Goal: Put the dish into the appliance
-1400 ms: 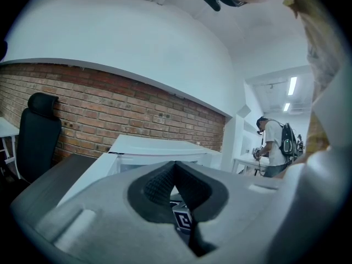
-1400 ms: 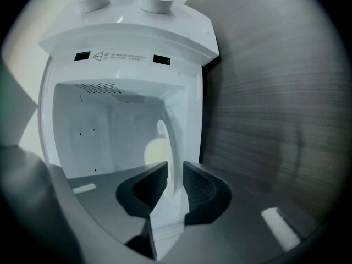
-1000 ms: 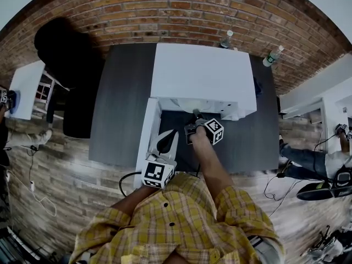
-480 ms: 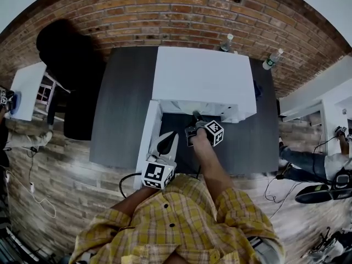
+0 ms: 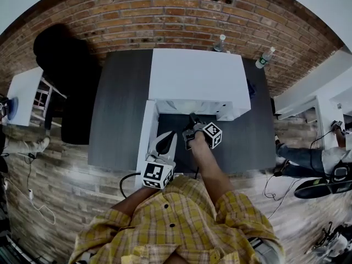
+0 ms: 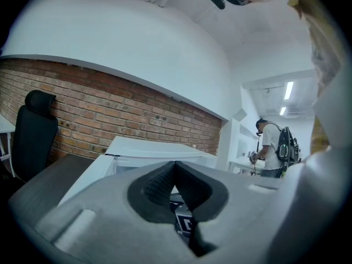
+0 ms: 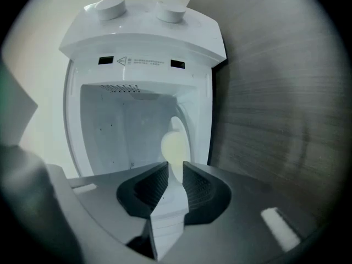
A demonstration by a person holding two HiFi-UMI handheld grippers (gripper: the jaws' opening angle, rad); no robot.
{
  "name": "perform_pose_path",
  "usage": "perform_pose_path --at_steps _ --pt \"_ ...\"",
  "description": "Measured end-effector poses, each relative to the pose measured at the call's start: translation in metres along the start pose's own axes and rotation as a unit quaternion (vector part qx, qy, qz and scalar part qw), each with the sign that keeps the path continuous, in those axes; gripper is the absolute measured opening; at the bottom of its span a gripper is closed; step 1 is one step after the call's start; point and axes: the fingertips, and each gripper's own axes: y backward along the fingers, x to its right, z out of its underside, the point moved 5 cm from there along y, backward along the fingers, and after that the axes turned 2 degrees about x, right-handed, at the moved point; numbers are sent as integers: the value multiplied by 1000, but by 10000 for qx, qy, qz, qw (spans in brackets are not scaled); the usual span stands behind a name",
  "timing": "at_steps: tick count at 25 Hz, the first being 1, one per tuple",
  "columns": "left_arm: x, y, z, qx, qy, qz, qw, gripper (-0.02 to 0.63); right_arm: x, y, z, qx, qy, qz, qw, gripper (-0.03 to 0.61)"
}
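barely anything has shifted: right gripper (image 7: pixel 175 172) jaws stay clamped on the dish (image 7: pixel 175 144), edge-on at the open appliance (image 7: pixel 143 43); left gripper (image 6: pixel 175 172) jaws together, empty. insertion remains.

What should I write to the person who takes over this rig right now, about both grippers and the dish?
Left gripper: jaws together, empty, held low beside the open door.
Right gripper: shut on the dish, which stands on edge, pointing into the open cavity of the white appliance.
Done: door is open, dish is gripped and at the opening.
Left: carry the dish inside, set it down, open the jaws, draw back; then probably close the door.
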Motion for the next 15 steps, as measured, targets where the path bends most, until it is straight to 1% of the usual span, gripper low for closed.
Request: perform_pose_path --at_steps 6,9,15 --pt "5 8 -7 118 -7 47 9999 -3 -16 15 5 -13 137 -166 9998 34" --pt "7 12 -10 181 3 39 9998 -3 -26 23 10 -69 224 -282 9993 -6" --pt "12 21 -15 268 -15 81 9996 -3 -37 41 23 -273 255 -513 9980 -9"
